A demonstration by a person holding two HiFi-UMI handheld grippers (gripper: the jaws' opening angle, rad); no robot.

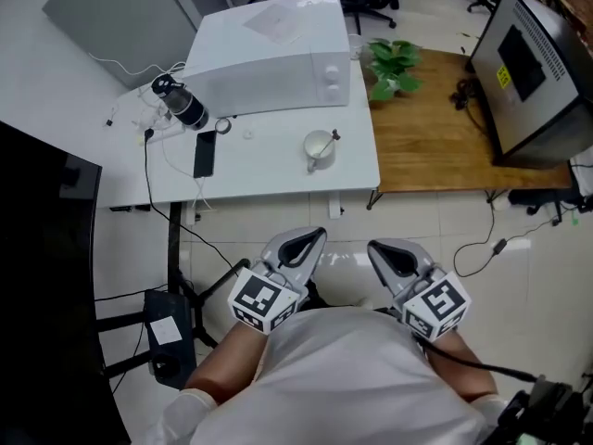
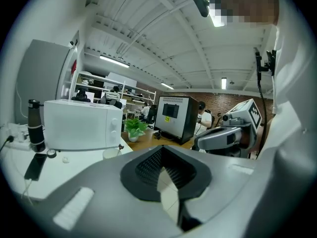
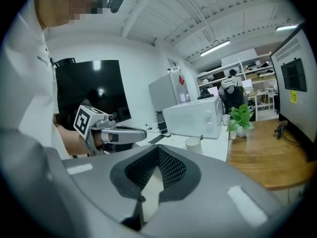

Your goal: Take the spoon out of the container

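- Spoon stands in a white cup near the middle of the head view, its handle sticking up past the cup's right rim.
- That cup sits on a white table, just in front of a white microwave and towards the table's right edge.
- Left of the cup on the same table lie a black phone and a dark bottle, among loose white cables at the table's left end.
- Right of the white table is a wooden table carrying a small potted plant and a large black screen unit.
- The left gripper is at the bottom centre of the head view, tucked close to the person's chest and well apart from the cup. Its jaws are together with nothing between them.
- The right gripper is just beside it, held the same way: jaws together and empty, pointing up the frame towards the table.
- In the left gripper view the cup shows small at lower left, in front of the microwave, with the right gripper at right.
- In the right gripper view the cup sits just right of centre, and the spoon leans at its rim. The left gripper is at left.
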